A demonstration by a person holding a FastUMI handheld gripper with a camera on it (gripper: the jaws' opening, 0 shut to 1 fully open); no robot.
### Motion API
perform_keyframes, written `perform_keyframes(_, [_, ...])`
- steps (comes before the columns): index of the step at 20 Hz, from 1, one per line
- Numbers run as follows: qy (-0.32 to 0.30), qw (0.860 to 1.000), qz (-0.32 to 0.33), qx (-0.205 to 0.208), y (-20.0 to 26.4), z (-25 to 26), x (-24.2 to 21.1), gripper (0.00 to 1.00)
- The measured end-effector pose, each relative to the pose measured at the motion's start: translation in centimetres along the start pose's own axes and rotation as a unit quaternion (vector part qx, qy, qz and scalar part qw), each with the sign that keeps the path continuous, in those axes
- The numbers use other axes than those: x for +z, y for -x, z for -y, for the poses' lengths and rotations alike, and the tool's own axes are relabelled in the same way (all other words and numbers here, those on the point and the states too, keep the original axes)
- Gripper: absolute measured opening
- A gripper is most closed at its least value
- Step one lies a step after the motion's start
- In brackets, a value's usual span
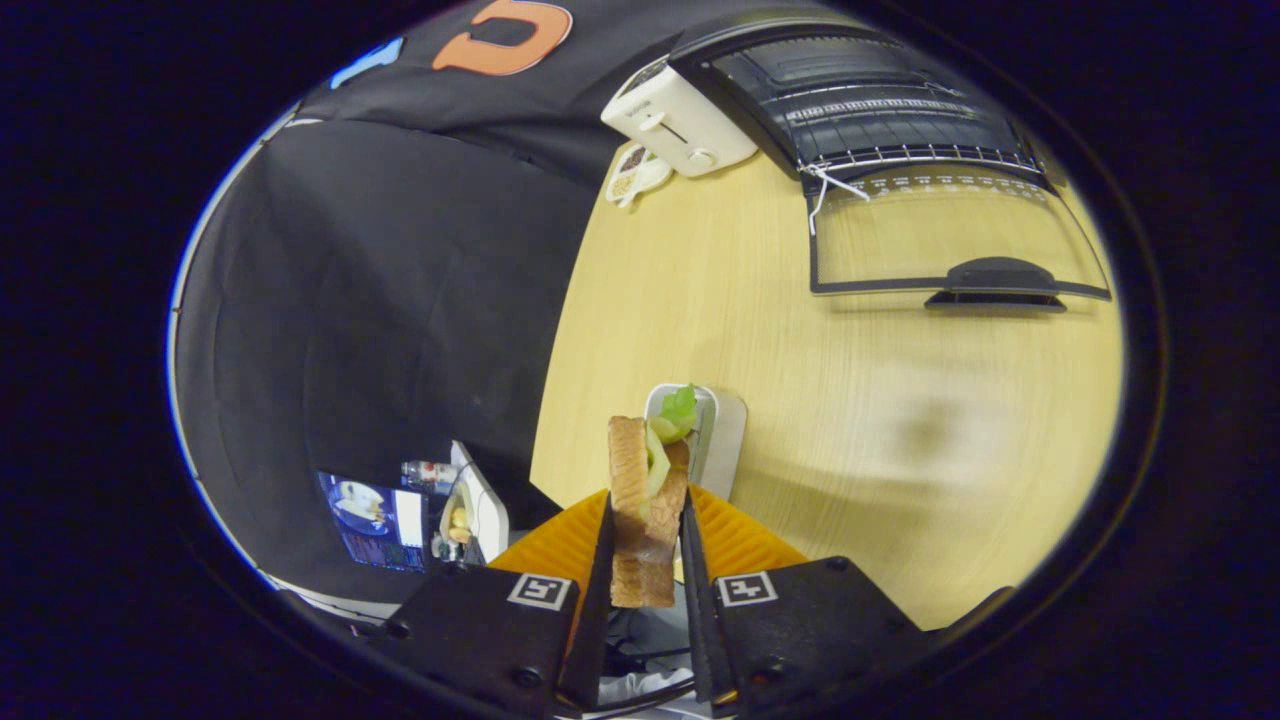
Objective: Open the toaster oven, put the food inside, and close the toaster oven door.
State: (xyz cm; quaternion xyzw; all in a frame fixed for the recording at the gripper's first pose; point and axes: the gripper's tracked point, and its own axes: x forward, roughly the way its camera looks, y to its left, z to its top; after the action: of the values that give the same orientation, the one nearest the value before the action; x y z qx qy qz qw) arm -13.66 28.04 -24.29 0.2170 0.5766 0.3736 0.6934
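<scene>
My gripper (pixel 647 530) is shut on a sandwich (pixel 645 500), two slices of toast with green lettuce sticking out at the top, held on edge between both fingers and lifted above the wooden table (pixel 720 300). Just beyond the fingertips a white plate (pixel 725 430) lies on the table. Far ahead and to the right stands the toaster oven (pixel 860 100), its glass door (pixel 950 240) folded down flat with the dark handle (pixel 995 275) facing me. The wire rack (pixel 900 155) shows inside the oven's opening.
A white pop-up toaster (pixel 675 120) stands left of the oven, with a small dish (pixel 635 172) in front of it. An orange object (pixel 735 540) lies under the fingers. Off the table's left edge are a screen (pixel 375 520) and a bottle (pixel 430 470).
</scene>
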Motion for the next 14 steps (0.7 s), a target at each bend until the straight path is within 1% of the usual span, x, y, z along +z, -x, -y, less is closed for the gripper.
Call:
perform_keyframes(2, [-0.011,0.999,0.031,0.026,1.1,-0.2,1.1,0.40])
perform_keyframes(4, [-0.041,0.995,0.070,0.054,2.4,-0.1,2.8,0.40])
perform_keyframes(5, [-0.047,0.993,0.089,0.066,3.1,0.3,3.7,0.39])
perform_keyframes(9, [-0.041,0.982,0.168,0.075,4.9,3.0,6.7,0.39])
perform_keyframes(12, [-0.026,0.970,0.227,0.079,6.4,5.0,8.2,0.39])
perform_keyframes(14, [-0.034,0.958,0.268,0.091,7.5,5.9,9.4,0.39])
